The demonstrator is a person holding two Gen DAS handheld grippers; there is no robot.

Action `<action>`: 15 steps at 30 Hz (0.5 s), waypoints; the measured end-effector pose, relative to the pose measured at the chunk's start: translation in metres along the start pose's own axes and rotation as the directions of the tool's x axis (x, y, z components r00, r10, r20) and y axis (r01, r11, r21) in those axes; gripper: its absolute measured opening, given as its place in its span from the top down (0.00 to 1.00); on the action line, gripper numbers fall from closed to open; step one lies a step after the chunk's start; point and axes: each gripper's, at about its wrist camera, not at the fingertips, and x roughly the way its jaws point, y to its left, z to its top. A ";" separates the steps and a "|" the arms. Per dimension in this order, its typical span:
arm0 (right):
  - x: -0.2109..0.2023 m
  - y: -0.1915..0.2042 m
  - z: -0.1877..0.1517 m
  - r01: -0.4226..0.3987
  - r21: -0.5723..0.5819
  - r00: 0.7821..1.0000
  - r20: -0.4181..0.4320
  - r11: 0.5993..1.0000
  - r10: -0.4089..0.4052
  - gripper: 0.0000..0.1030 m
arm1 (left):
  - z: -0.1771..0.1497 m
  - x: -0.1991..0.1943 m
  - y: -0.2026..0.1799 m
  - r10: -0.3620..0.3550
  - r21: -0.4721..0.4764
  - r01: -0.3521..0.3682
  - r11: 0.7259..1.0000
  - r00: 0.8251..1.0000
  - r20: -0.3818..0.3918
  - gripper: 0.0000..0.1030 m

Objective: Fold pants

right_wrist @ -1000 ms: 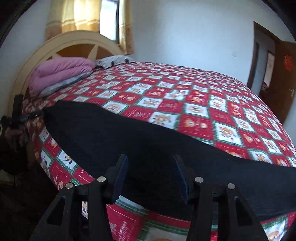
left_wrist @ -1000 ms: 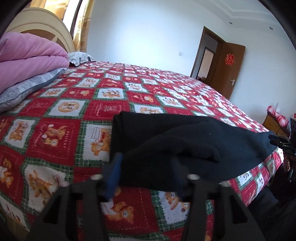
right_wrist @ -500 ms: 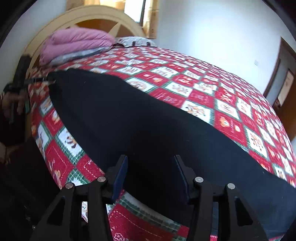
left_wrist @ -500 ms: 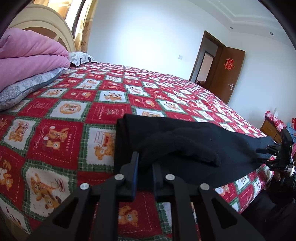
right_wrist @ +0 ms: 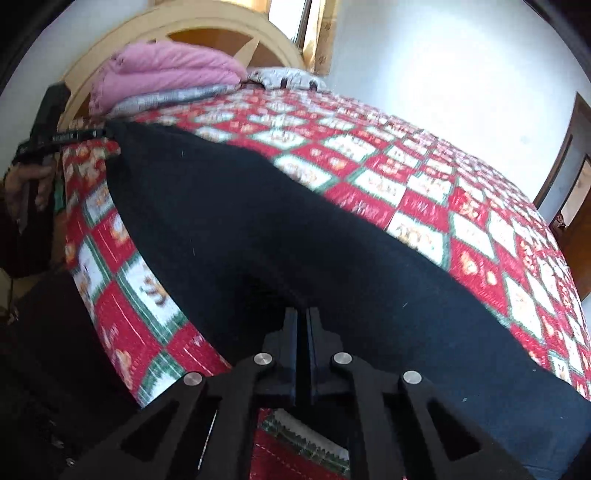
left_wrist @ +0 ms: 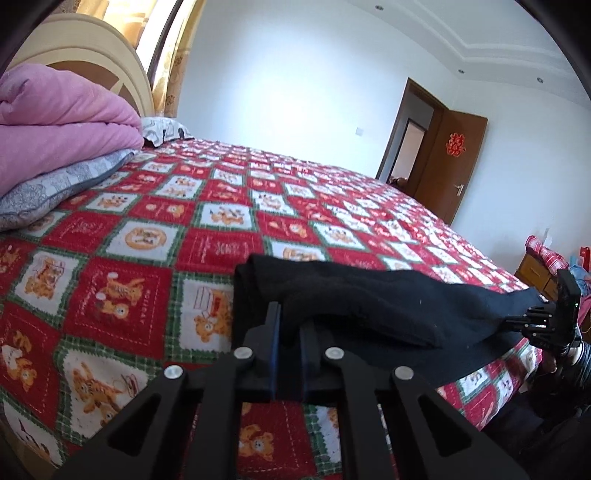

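Observation:
Black pants lie along the near edge of a bed with a red, white and green checked cover. My left gripper is shut on one end of the pants, which bunches up between the jaws. My right gripper is shut on the other end of the pants, at the bed's edge. Each gripper shows in the other's view: the right one at the far end of the cloth, the left one likewise.
A folded pink quilt on grey bedding and a pillow lie by the cream headboard. A brown door stands open at the far wall. A wooden nightstand is at the right.
Both grippers have shut on the pants: the left one first, half a second ago, the right one only now. The pants' ends are pinched and slightly raised.

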 end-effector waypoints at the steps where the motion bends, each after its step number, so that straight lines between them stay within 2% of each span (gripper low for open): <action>1: -0.006 -0.001 0.001 0.001 0.005 1.000 0.015 1.000 -0.001 0.96 | 0.001 -0.002 0.001 -0.004 0.000 0.004 1.000 1.000 0.006 0.91; 6: -0.021 0.004 -0.004 -0.013 0.003 1.000 0.028 1.000 0.013 0.96 | -0.007 -0.003 0.011 -0.016 -0.009 0.016 1.000 1.000 -0.002 0.91; 11: 0.005 0.016 -0.025 -0.016 -0.026 0.998 -0.061 1.000 0.014 0.96 | -0.030 0.012 0.021 -0.003 -0.019 0.002 1.000 0.998 -0.065 0.91; 15: 0.013 0.017 -0.028 -0.015 -0.015 0.998 -0.067 1.000 0.014 0.96 | -0.037 0.011 0.018 0.003 0.015 -0.002 1.000 0.998 -0.058 0.91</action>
